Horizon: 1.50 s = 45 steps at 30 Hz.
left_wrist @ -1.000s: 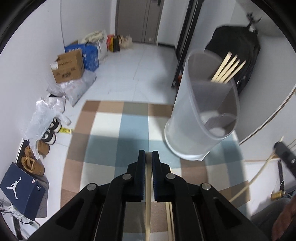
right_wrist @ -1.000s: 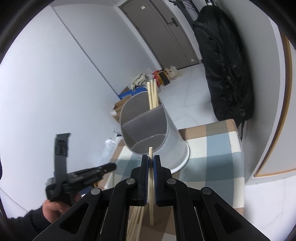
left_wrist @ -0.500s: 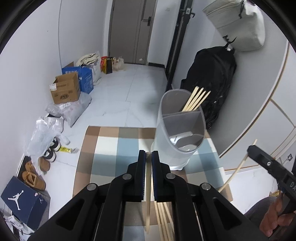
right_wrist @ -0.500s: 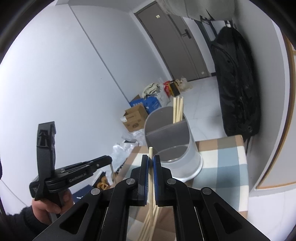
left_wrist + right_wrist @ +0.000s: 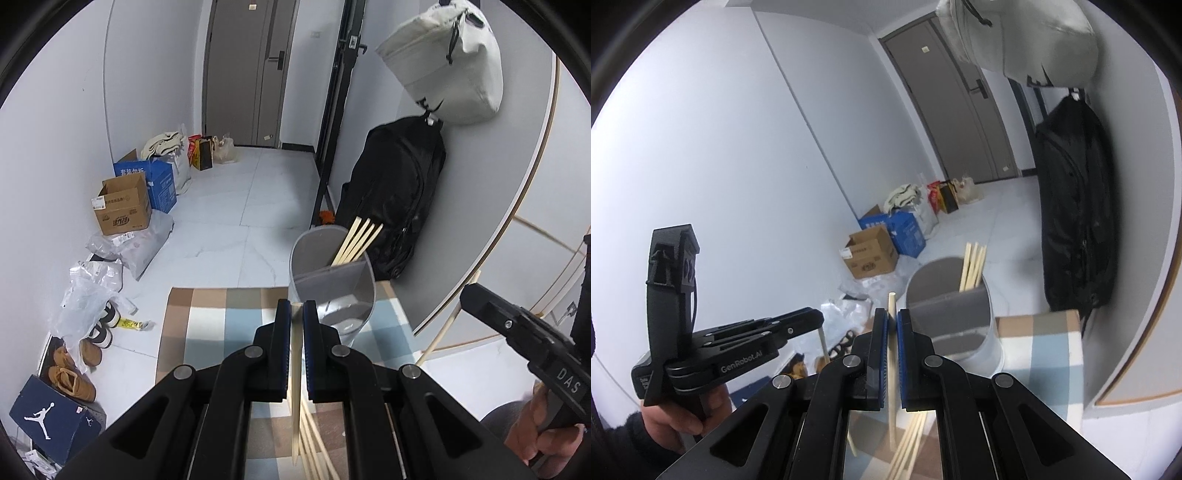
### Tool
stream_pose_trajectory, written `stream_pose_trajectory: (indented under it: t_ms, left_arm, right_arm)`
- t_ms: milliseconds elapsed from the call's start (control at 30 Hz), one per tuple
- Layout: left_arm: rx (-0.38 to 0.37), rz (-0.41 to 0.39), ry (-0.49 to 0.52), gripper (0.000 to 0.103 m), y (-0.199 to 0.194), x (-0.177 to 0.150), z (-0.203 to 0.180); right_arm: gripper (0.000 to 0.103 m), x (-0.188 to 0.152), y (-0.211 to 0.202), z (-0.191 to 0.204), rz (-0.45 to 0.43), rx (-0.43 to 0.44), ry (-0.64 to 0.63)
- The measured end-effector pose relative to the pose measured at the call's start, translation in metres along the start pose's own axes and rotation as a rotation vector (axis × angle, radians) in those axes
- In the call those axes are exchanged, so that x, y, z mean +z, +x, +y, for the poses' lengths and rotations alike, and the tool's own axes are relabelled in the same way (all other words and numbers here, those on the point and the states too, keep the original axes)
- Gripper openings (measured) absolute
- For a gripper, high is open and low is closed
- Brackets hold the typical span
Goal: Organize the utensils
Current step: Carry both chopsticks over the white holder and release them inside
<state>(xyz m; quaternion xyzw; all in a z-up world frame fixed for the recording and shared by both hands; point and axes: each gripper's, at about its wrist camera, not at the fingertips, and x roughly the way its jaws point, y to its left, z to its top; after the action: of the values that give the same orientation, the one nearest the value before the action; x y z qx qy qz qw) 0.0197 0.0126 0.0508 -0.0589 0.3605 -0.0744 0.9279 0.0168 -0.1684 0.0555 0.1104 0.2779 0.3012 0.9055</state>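
Observation:
A grey two-compartment utensil holder [image 5: 332,284] stands on a checked mat [image 5: 221,321]; several wooden chopsticks [image 5: 356,240] lean in its far compartment. It also shows in the right wrist view [image 5: 953,314]. My left gripper [image 5: 296,314] is shut on one chopstick [image 5: 295,387], held well above the mat. My right gripper [image 5: 893,321] is shut on another chopstick [image 5: 892,354]. More loose chopsticks [image 5: 314,446] lie on the mat below. Each gripper shows in the other's view: the right gripper [image 5: 465,291] and the left gripper [image 5: 818,317].
A black backpack [image 5: 391,206] leans against the right wall behind the holder, with a pale bag [image 5: 447,62] hanging above. Cardboard and blue boxes [image 5: 122,206], plastic bags, shoes [image 5: 74,373] and a shoebox [image 5: 51,417] line the left wall. A grey door [image 5: 251,70] is at the back.
Both grippers have risen and pulled back from the holder, each still holding its chopstick. The holder now looks smaller and farther away.

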Motion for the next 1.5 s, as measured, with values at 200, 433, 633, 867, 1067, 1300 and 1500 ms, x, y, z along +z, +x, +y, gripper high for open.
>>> stream_pose_trajectory:
  t_ms: [200, 433, 633, 867, 1067, 1300, 1500]
  left_arm:
    - [-0.011, -0.011, 0.002, 0.003, 0.000, 0.019, -0.004]
    - [-0.029, -0.051, 0.018, 0.002, -0.006, 0.046, -0.010]
    - [-0.050, -0.074, 0.032, 0.002, -0.003, 0.065, -0.016]
    - [-0.069, -0.093, 0.033, 0.002, 0.004, 0.085, -0.019]
    - [-0.067, -0.116, 0.033, 0.002, 0.014, 0.103, -0.016]
    - [-0.068, -0.123, 0.012, 0.002, 0.035, 0.113, -0.008]
    - [-0.069, -0.131, -0.015, 0.002, 0.052, 0.121, -0.005]
  right_arm:
    - [0.004, 0.018, -0.002, 0.005, -0.026, 0.000, -0.011]
    - [0.004, 0.046, -0.002, 0.002, -0.058, 0.002, -0.009]
    - [0.004, 0.074, 0.003, 0.001, -0.083, 0.003, -0.015]
    - [0.004, 0.103, 0.013, 0.001, -0.115, -0.011, -0.026]
    - [0.004, 0.123, 0.027, -0.004, -0.135, -0.025, -0.031]
    - [0.004, 0.136, 0.046, -0.011, -0.145, -0.065, -0.045]
    - [0.004, 0.138, 0.058, -0.018, -0.145, -0.084, -0.039]
